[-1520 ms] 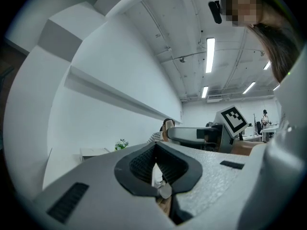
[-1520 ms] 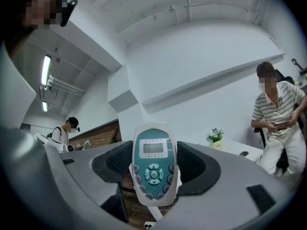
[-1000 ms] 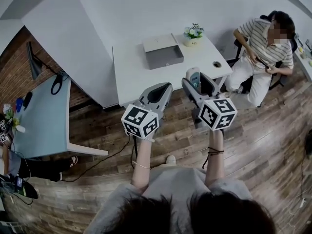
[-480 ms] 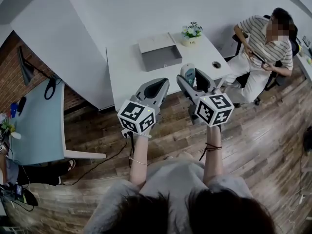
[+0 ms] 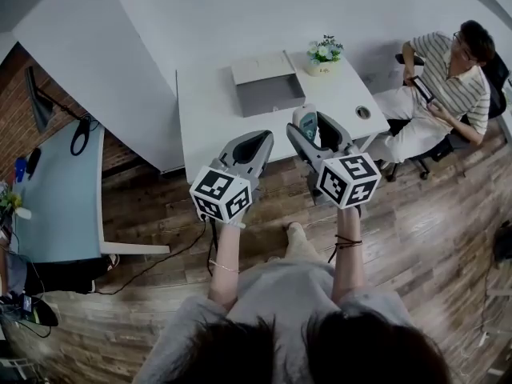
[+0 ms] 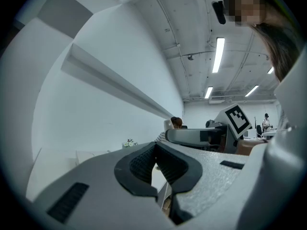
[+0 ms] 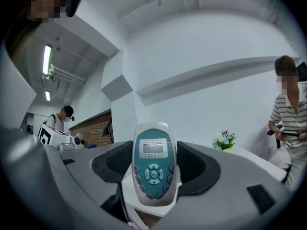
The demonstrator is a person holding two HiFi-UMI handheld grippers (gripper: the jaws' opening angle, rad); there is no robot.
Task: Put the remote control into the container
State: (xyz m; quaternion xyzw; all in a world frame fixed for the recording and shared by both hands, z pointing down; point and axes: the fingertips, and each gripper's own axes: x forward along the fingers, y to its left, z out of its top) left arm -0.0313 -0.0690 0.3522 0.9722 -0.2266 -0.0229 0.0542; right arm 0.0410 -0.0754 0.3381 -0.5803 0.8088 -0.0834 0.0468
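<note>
- White-and-teal oval remote control with a small display (image 7: 153, 169): upright between the pads of the right gripper (image 5: 310, 131), whose jaws clamp its sides. It hangs in the air just in front of and to the right of the grey rectangular container (image 5: 270, 96).
- Change: within the last second the remote has drawn nearer the container, over the front of the white table (image 5: 208, 126).
- Reading: the carry looks almost done; lowering and release remain.
- Left gripper (image 5: 258, 144): jaws together on nothing, in front of the container.
- Small pot of flowers (image 5: 324, 53): just right of the container.
</note>
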